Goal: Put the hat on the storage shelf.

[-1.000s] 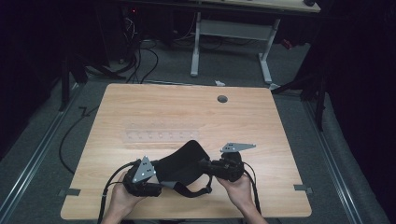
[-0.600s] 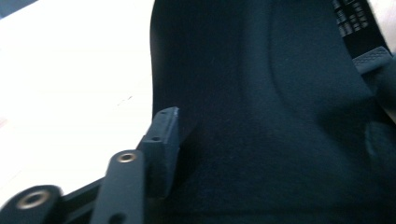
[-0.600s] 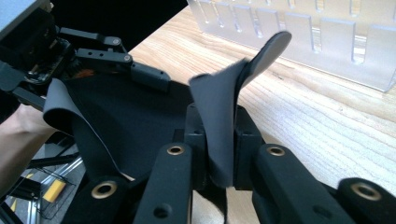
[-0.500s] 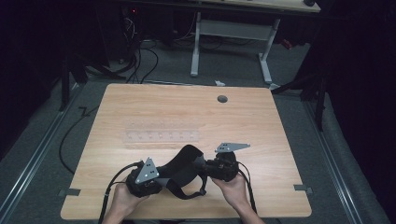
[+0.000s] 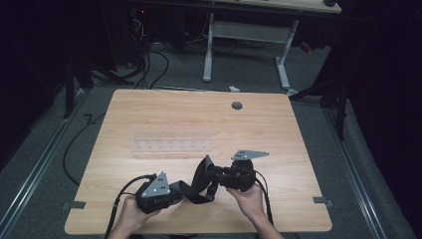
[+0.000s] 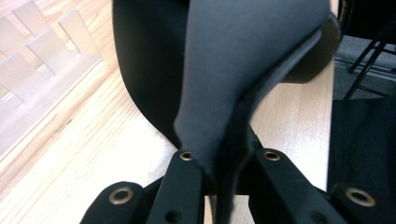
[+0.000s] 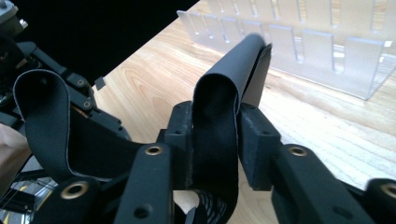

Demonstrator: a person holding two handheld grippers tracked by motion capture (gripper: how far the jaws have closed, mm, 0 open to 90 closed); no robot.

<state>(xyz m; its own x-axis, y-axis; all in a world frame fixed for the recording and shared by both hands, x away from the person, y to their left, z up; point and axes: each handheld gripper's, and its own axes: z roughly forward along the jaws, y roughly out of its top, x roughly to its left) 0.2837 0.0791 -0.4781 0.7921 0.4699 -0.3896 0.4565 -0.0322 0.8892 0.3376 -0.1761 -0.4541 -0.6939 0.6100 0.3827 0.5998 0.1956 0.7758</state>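
- Left gripper (image 5: 185,191): jaws just closed down, pinching one end of the black strap (image 5: 200,179); in the left gripper view the strap (image 6: 243,79) rises folded from between the jaw tips.
- Right gripper (image 5: 211,173): jaws just eased wider, a doubled fold of the strap (image 7: 224,116) between the pads, both pads touching it.
- Strap: matte black, felt-like face, thin raw edge, flexible; arches in a loop between the two grippers near the front edge of the table (image 5: 278,129), about mid-width.
- Clear plastic rack (image 5: 171,145): transparent, slotted, rectangular; behind the strap toward the table's centre, apart from it.
- Left hand (image 5: 130,216) and right hand (image 5: 249,201): enter over the front edge, grippers angled toward each other.
- Table: light wood-grain top, rounded corners.
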